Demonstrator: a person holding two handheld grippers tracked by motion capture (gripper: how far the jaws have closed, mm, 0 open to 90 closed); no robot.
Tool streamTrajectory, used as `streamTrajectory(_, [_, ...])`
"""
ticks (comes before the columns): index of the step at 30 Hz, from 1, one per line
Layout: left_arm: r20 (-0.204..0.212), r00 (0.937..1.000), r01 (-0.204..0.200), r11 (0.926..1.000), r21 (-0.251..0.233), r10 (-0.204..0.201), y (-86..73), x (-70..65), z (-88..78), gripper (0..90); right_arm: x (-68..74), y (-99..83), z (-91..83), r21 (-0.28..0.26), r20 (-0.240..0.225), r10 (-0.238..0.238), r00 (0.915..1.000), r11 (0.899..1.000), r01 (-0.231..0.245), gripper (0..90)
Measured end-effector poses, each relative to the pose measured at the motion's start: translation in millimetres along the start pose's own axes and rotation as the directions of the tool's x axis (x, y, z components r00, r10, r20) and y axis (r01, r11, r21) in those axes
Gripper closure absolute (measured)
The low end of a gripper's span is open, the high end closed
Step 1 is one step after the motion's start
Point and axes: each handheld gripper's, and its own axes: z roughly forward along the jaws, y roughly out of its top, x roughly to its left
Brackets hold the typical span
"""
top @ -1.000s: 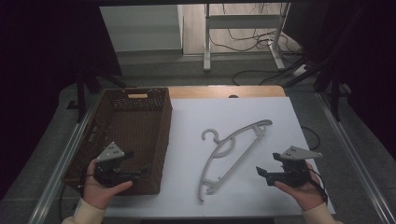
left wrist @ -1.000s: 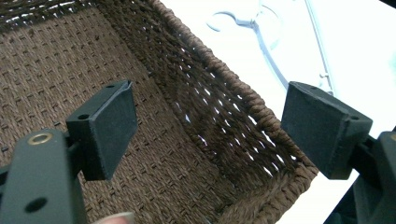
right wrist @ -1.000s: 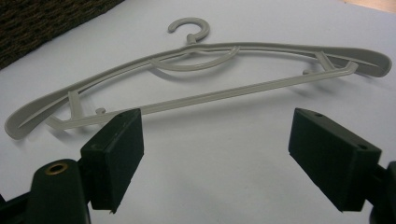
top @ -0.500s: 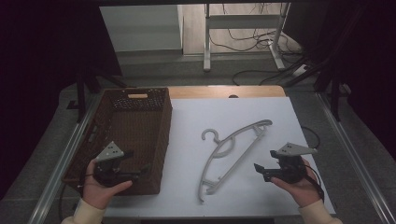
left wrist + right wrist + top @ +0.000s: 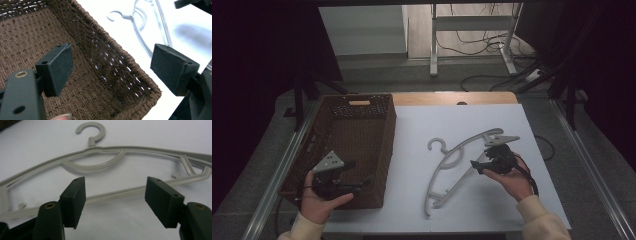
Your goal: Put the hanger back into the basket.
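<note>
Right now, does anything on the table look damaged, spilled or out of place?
Nothing stands out. The hanger lies flat and whole on the white table, and the basket sits upright beside it. Both hand-held grippers, left and right, are open.

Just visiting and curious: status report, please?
Left gripper open over basket. Right gripper open at hanger, lower bar between jaws, ungripped. Nothing in the way.

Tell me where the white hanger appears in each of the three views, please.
High view: the hanger lies on the white table, right of the basket, by the right gripper.
Left gripper view: upper right, beyond the basket's rim.
Right gripper view: across the middle, ahead of the open jaws.
Shared landmark: its hook.
</note>
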Motion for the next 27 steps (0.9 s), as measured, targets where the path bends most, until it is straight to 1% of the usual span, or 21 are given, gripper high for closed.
streamTrajectory(2, [-0.004, 1.0000, -0.002, 1.0000, 0.001, 0.002, 0.0, 0.1, 0.3, 18.5, -2.3, 6.4, 10.7, 0.019, 0.002, 0.010, 0.9999, 1.000, -0.010, 36.4])
streamTrajectory(5, [-0.004, 1.0000, 0.004, 1.0000, 0.003, -0.004, -0.7, 1.1, 0.6, 18.4, -1.1, 13.7, 21.7, 0.039, 0.006, 0.015, 0.9999, 0.999, -0.015, 37.4])
streamTrajectory(9, [-0.006, 1.0000, 0.004, 1.0000, 0.004, -0.004, -1.1, 1.7, 0.5, 18.4, 2.5, 20.1, 31.8, 0.067, 0.004, -0.002, 1.0000, 0.998, 0.002, 40.8])
streamTrajectory(11, [-0.007, 1.0000, 0.004, 1.0000, 0.005, -0.004, -1.4, 1.6, 1.0, 18.5, 2.9, 21.4, 35.3, 0.092, 0.008, -0.001, 1.0000, 0.996, 0.000, 46.2])
streamTrajectory(13, [-0.007, 1.0000, 0.002, 1.0000, 0.009, -0.002, -1.7, 1.5, 1.8, 18.5, 1.8, 20.9, 39.2, 0.114, 0.002, 0.008, 1.0000, 0.993, -0.008, 52.7])
streamTrajectory(16, [-0.006, 1.0000, -0.001, 0.9999, 0.013, 0.002, -1.6, 0.7, 2.9, 18.5, 0.4, 20.1, 45.0, 0.147, 0.002, 0.017, 0.9998, 0.989, -0.017, 65.6])
streamTrajectory(19, [-0.006, 1.0000, -0.004, 0.9999, 0.014, 0.004, -1.3, 0.2, 3.3, 18.4, 0.2, 20.6, 49.1, 0.170, -0.030, 0.027, 0.9992, 0.985, -0.022, 76.8])
streamTrajectory(22, [-0.005, 1.0000, -0.005, 0.9999, 0.015, 0.005, -1.6, 0.0, 3.6, 18.5, 2.5, 19.9, 54.3, 0.205, -0.050, 0.019, 0.9986, 0.979, -0.008, 86.7])
streamTrajectory(23, [-0.005, 1.0000, -0.005, 0.9999, 0.015, 0.005, -1.7, -0.2, 3.6, 18.5, 3.9, 19.5, 55.9, 0.221, -0.057, 0.011, 0.9983, 0.975, 0.002, 88.9])
streamTrajectory(25, [-0.004, 1.0000, -0.005, 0.9999, 0.015, 0.005, -1.6, -0.3, 3.6, 18.5, 8.1, 18.6, 58.7, 0.245, -0.066, -0.008, 0.9978, 0.969, 0.024, 89.4])
streamTrajectory(27, [-0.003, 1.0000, -0.006, 0.9999, 0.016, 0.006, -1.6, -0.5, 3.7, 18.5, 12.8, 18.1, 61.1, 0.269, -0.054, -0.036, 0.9979, 0.962, 0.049, 89.4])
